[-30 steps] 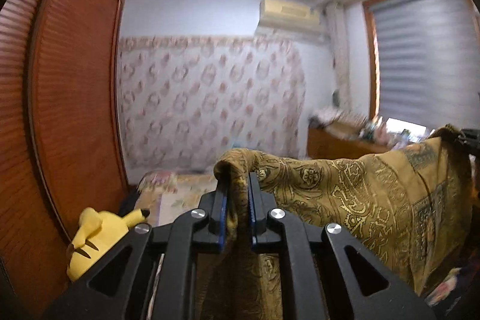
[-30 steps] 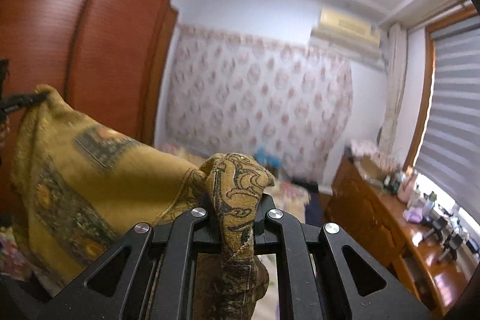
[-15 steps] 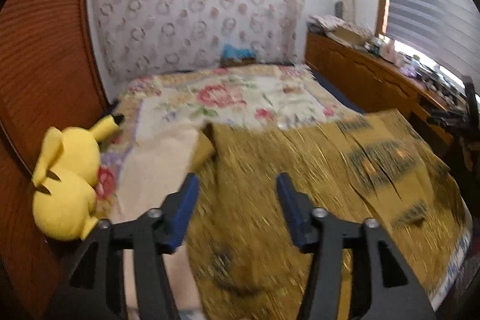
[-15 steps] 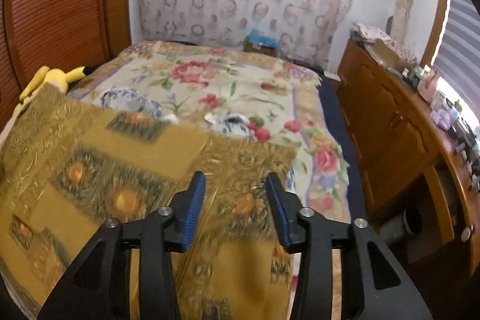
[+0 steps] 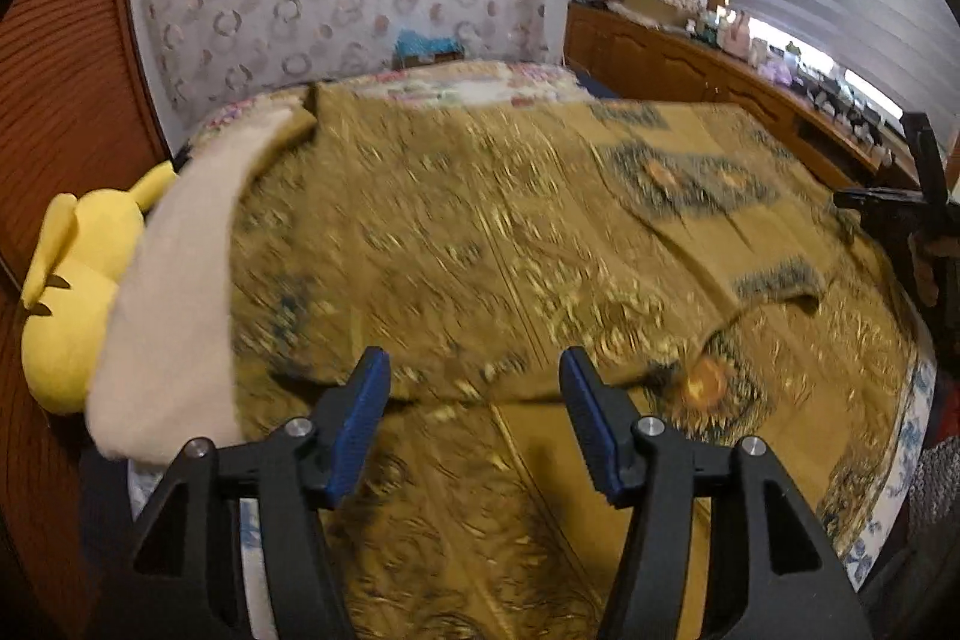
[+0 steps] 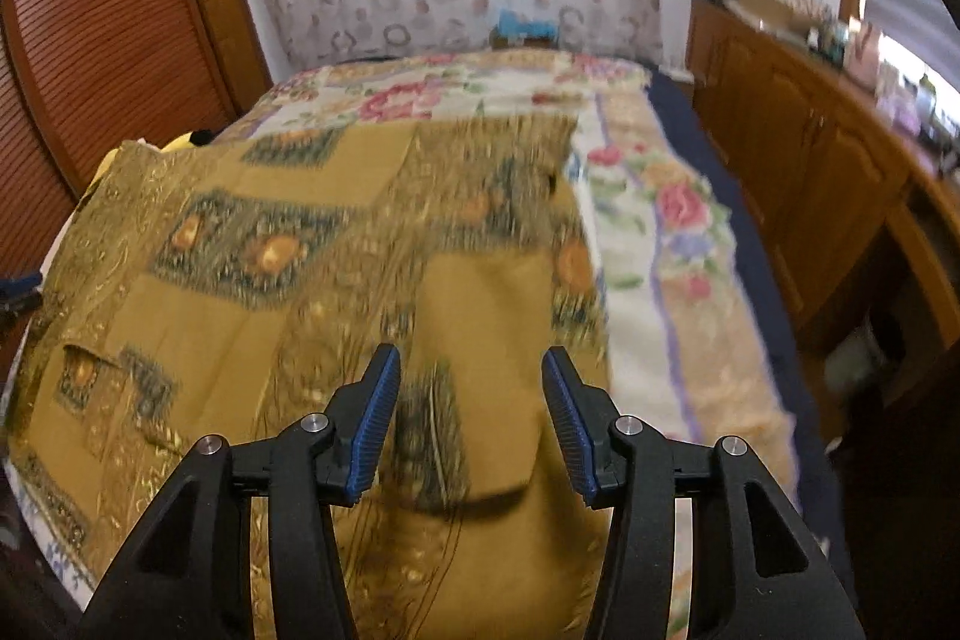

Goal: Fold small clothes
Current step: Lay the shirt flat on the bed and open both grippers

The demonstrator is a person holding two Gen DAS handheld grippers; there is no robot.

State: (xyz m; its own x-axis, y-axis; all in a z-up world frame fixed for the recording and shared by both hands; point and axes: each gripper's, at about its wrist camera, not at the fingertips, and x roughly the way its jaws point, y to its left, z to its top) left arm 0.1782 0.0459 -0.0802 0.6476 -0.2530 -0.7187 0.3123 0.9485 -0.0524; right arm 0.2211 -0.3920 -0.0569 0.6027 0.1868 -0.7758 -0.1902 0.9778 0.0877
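Note:
A gold, ornately patterned cloth [image 5: 480, 232] lies spread over the bed, blurred by motion. One layer's edge [image 5: 468, 391] crosses over another just ahead of my left gripper [image 5: 474, 364]. That gripper stands open a little above the cloth, with nothing pressed between its blue pads [image 5: 360, 424]. In the right wrist view the same cloth [image 6: 270, 316] covers the bed's left half. My right gripper [image 6: 471, 358] hovers over its near right part. Its jaws are opening, and its pads [image 6: 375, 424] are clear of the fabric.
A yellow plush toy [image 5: 72, 292] sits at the bed's left edge beside a cream fabric strip [image 5: 174, 292]. The floral bedspread [image 6: 660, 232] shows to the right of the cloth. A wooden cabinet [image 6: 810, 148] runs along the right wall, and a brown wardrobe [image 6: 108, 28] stands on the left.
Both grippers were shut on the cloth, holding it up in the air. They have opened and let it go, and it now lies on the bed. Both grippers have come down and tilted downward.

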